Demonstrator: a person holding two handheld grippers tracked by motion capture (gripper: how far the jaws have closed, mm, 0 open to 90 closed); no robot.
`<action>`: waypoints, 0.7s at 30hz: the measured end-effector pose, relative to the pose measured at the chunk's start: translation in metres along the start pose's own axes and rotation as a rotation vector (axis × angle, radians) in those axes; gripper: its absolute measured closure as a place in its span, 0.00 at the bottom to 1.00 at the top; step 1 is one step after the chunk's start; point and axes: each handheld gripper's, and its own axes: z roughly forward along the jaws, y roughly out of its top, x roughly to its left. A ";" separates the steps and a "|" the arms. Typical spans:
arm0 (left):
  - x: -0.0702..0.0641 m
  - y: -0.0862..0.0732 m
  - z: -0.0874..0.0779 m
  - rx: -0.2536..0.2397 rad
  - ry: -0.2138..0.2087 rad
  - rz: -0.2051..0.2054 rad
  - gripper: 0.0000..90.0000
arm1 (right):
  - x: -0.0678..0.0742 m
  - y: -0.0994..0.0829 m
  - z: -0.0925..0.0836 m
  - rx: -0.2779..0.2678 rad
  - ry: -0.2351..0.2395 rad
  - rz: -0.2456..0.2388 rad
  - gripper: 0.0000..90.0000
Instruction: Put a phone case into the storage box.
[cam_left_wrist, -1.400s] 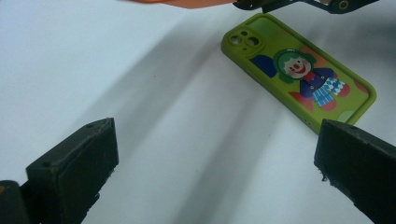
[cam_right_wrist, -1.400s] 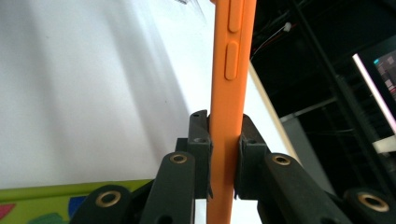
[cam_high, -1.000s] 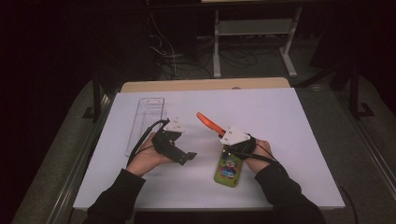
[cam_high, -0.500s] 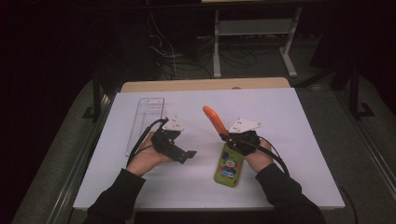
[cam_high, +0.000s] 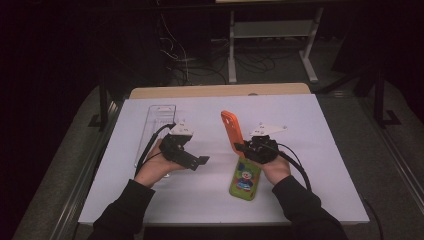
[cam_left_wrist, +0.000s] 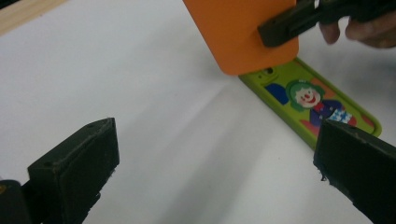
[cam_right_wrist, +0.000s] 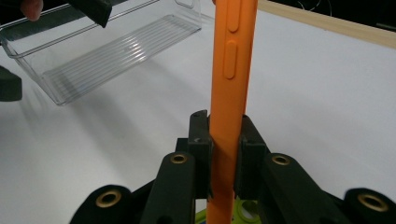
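Clear tray (cam_high: 156, 131) lies at the table's (cam_high: 320, 150) far left, long axis running away from the person, empty as far as can be seen. L gripper (cam_high: 197, 161) sits just right of it, low over the table, jaws wide open w/ nothing between them; in the left gripper view they frame bare white surface, w/ the two cases ahead and to the right.

Mid-table: orange phone case (cam_high: 231, 131) is raised off the surface, tilted up on edge, long axis pointing away from the person and leaning slightly left, toward the tray. R gripper (cam_high: 241, 148) is clamped on its near end; the right gripper view shows both pads (cam_right_wrist: 200, 154) pressed flat on the case's thin sides. Green clown case (cam_high: 245, 178) lies flat directly under and in front of the R hand, lengthwise toward the person.

Key relation: tray is well left of the held case, past the L gripper. The R hand holds the case, though the L is nearer the tray. Probably case goes left, lengthwise along the tray.
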 end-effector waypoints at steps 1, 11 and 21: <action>0.000 0.001 0.000 -0.016 0.001 -0.016 0.00 | 0.001 0.000 0.000 -0.003 0.004 0.008 0.87; 0.002 0.013 -0.003 -0.087 -0.031 -0.069 0.00 | 0.010 0.000 0.004 -0.014 0.041 0.036 0.87; 0.002 0.019 -0.001 -0.137 -0.048 -0.098 0.00 | 0.021 -0.001 0.012 -0.024 0.082 0.031 0.87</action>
